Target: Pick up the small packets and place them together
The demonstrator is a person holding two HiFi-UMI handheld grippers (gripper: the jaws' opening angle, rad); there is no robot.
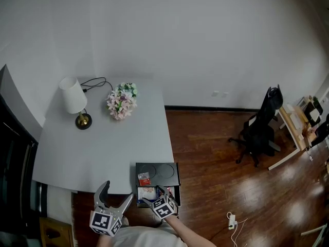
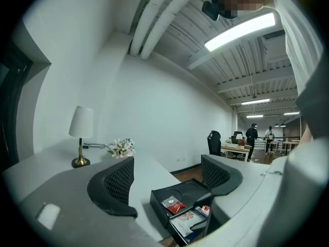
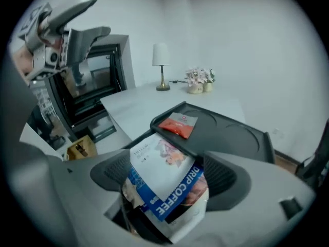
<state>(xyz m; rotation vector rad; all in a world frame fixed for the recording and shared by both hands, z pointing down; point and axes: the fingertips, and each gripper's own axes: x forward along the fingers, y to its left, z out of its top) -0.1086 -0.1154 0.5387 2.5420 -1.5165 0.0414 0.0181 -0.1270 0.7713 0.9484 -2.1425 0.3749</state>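
Left gripper (image 2: 167,174) sits closest, jaws apart, nothing between them. Right gripper (image 3: 168,174) has its jaws spread wide, clamping nothing. Grey table (image 1: 103,143) has a black tray (image 1: 167,171) at its near corner. The drawer (image 1: 172,192) beneath stands open. Coffee packets (image 3: 154,158) lie inside it, between the right jaws. One red packet (image 1: 144,179) rests on the tray.

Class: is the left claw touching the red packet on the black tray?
Apart. The left gripper view shows the left claw open and empty, the red packet lying on the black tray beyond it.
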